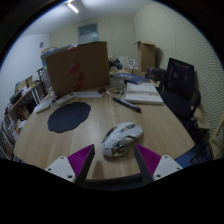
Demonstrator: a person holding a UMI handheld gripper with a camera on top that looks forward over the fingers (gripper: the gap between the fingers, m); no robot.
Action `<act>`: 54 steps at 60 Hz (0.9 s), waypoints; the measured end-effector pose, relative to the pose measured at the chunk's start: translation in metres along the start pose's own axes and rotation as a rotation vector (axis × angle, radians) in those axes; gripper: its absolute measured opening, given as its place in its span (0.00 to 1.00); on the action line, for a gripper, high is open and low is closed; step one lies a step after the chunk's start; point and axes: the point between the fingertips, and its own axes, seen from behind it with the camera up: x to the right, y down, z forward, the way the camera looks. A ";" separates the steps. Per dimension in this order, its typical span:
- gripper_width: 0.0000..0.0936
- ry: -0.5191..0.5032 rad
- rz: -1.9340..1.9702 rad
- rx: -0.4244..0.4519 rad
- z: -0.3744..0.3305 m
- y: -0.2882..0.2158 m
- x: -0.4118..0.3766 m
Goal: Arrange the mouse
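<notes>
A grey and white computer mouse [121, 138] lies on the light wooden table [70, 145], just ahead of my fingers and between their tips. My gripper [114, 158] is open, with its purple pads [82, 158] spread wide on either side of the mouse's near end, and a gap shows at both sides. A dark round mouse mat [68, 117] lies on the table further ahead to the left of the mouse.
A large cardboard box [78, 67] stands at the far edge of the table. A stack of papers [142, 93] and a black pen [127, 103] lie ahead to the right. A black chair [181, 80] stands at the right. Shelves [20, 105] stand at the left.
</notes>
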 end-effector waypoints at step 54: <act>0.41 0.145 0.026 0.137 0.037 -0.114 0.013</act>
